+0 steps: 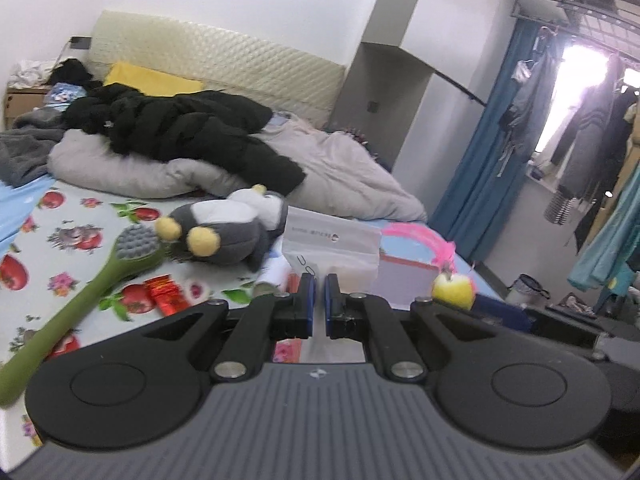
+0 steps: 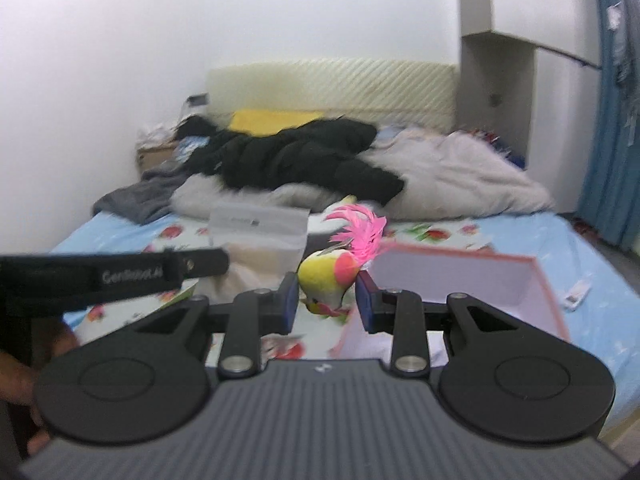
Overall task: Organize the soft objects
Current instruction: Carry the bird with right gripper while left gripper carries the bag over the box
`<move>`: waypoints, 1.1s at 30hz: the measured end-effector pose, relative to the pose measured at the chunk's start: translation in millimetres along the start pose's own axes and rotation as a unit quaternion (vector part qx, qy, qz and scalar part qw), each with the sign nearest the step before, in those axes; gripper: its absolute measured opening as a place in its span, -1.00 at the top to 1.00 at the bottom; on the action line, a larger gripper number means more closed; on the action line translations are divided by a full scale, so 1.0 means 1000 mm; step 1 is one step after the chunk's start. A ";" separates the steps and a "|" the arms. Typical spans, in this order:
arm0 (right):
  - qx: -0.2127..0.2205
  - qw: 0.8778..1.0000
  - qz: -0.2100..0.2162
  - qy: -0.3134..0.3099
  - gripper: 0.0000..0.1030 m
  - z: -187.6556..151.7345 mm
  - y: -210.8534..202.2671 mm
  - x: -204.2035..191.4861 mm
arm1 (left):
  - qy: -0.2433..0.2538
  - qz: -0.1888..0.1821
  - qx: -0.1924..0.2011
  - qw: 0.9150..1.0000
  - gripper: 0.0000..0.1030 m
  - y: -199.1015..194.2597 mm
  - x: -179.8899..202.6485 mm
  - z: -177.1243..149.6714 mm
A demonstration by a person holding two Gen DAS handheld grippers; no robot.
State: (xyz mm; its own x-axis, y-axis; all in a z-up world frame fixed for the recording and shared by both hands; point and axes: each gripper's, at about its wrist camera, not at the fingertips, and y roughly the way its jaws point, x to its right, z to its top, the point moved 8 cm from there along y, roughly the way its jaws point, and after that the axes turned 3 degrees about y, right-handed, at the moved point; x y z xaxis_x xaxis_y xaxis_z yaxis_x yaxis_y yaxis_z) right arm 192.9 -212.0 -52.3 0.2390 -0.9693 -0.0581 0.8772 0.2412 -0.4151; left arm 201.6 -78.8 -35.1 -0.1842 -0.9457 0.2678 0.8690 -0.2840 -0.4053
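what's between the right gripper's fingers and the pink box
In the right wrist view, a yellow plush bird with pink feathers sits between the open right gripper fingers, beside the pink box.

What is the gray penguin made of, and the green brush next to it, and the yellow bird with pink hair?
The gray penguin looks like soft plush fleece: fuzzy, matte, squashed shape. The green brush seems smooth plastic or silicone, with gray nubby bristles. The yellow bird looks like plush too, and its pink crest looks like real or fake feathers, wispy and spiky.
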 end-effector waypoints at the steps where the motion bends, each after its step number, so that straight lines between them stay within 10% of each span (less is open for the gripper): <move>1: 0.006 1.000 -0.005 0.003 0.34 0.003 -0.003 0.005 | 0.002 -0.006 0.000 1.000 0.88 0.003 0.007 0.002; 14: -0.019 0.996 -0.062 0.062 0.34 -0.001 0.011 0.093 | 0.036 -0.086 -0.058 0.994 0.87 0.081 0.089 0.002; 33: -0.197 0.965 -0.099 0.143 0.34 -0.113 0.109 0.199 | 0.064 -0.056 -0.230 0.969 0.87 0.263 0.098 -0.095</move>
State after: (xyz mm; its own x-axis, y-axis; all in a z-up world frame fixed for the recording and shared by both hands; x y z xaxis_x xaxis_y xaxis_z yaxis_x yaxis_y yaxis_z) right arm 289.0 -384.3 -212.0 -0.0919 -0.9817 -0.1666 0.6533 0.0669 -0.7541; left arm 368.3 -261.4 -198.5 -0.3471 -0.9083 0.2335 0.5482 -0.3985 -0.7353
